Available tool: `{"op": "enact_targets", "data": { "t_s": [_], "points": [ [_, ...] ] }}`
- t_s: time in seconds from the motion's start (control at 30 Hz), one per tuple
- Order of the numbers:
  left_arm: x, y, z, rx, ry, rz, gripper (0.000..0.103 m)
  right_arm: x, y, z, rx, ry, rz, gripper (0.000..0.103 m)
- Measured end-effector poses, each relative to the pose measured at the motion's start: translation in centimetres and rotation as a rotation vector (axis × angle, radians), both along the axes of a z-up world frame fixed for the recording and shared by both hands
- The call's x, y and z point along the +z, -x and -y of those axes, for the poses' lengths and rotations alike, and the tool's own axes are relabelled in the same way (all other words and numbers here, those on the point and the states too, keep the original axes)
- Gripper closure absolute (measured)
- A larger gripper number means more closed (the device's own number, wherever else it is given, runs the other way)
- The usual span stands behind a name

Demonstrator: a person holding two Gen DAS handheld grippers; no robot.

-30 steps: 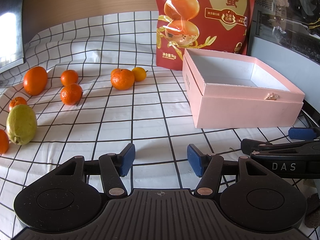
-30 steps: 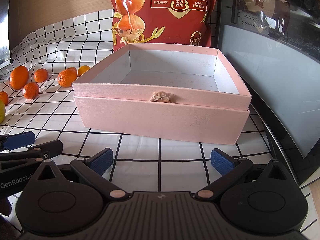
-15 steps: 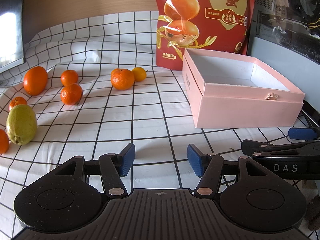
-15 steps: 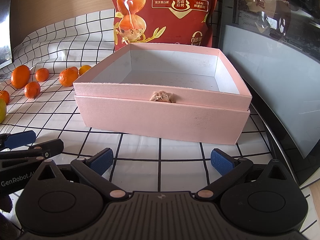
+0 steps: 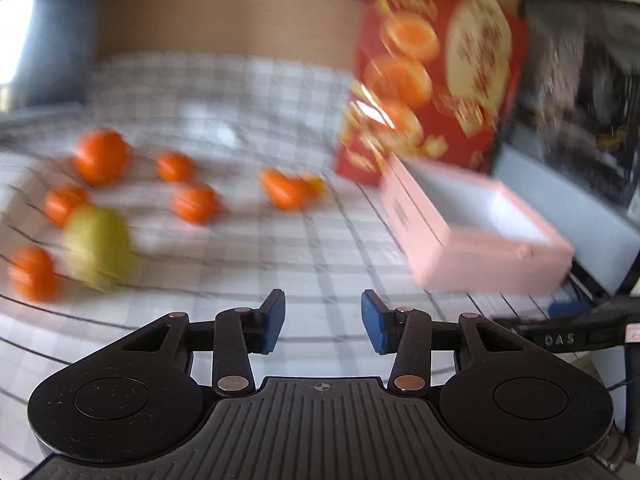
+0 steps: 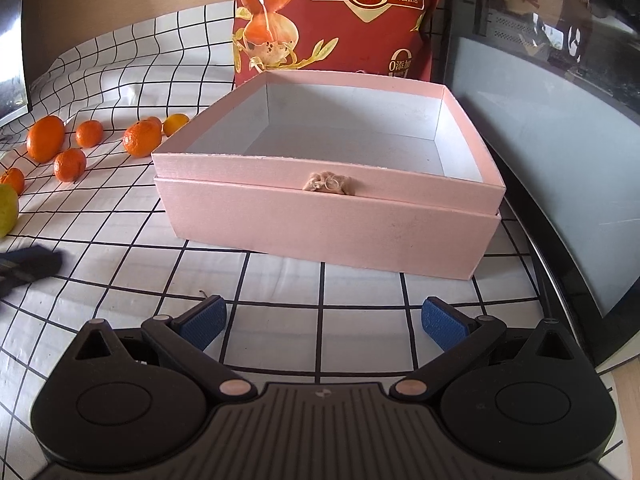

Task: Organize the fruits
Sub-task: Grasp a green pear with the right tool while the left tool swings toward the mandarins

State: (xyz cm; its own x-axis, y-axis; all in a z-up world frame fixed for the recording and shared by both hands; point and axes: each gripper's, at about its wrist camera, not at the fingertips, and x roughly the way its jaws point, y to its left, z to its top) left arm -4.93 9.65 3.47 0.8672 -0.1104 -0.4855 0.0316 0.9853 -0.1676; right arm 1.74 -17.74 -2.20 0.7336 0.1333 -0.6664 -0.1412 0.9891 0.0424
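An open pink box (image 6: 332, 216) with nothing inside sits on the checked cloth; it also shows in the blurred left wrist view (image 5: 472, 256) at right. Several orange mandarins (image 5: 100, 156) (image 6: 140, 138) and a green pear (image 5: 98, 250) (image 6: 6, 210) lie to the left of the box. My left gripper (image 5: 323, 320) is open and empty above the cloth, well short of the fruit. My right gripper (image 6: 324, 322) is open and empty just in front of the box.
A tall red snack bag (image 6: 340, 16) stands behind the box. A dark appliance with a glass front (image 6: 560, 120) borders the right side. The checked cloth (image 6: 120, 80) rises at the back against a wooden wall.
The left gripper has swung quickly, blurring its view; the fruit now sits nearer the centre and the box farther right. The right gripper has moved closer to the box and stays open.
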Motion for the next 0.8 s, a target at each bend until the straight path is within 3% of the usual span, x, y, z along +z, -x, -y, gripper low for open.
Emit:
{"op": "enact_targets", "data": {
  "t_s": [0.13,0.37,0.43,0.57,0.73,0.8],
  "points": [
    [3.2,4.1,-6.3,0.126,-0.06,0.091,0.056,0.0,0.0,0.0,-0.001,0.001,0.0,0.0],
    [5.1,9.7,-18.0,0.421,-0.019,0.119,0.058,0.2,0.2,-0.6,-0.002,0.015,-0.007,0.0],
    [5.8,10.9,-20.7,0.497,0.011,0.124,0.058,0.7,0.6,-2.3,0.05,0.031,-0.013,0.006],
    [7.1,13.3,-25.0,0.611,0.114,0.198,0.058,3.1,3.0,-8.9,0.239,0.092,0.089,0.007],
    [7.7,15.4,-27.8,0.746,0.103,0.226,0.058,6.1,6.3,-22.3,0.584,0.13,0.191,0.007],
    [7.3,15.8,-28.9,0.779,0.112,0.219,0.058,6.5,7.8,-27.7,0.748,0.094,0.182,0.007]
  ]
}}
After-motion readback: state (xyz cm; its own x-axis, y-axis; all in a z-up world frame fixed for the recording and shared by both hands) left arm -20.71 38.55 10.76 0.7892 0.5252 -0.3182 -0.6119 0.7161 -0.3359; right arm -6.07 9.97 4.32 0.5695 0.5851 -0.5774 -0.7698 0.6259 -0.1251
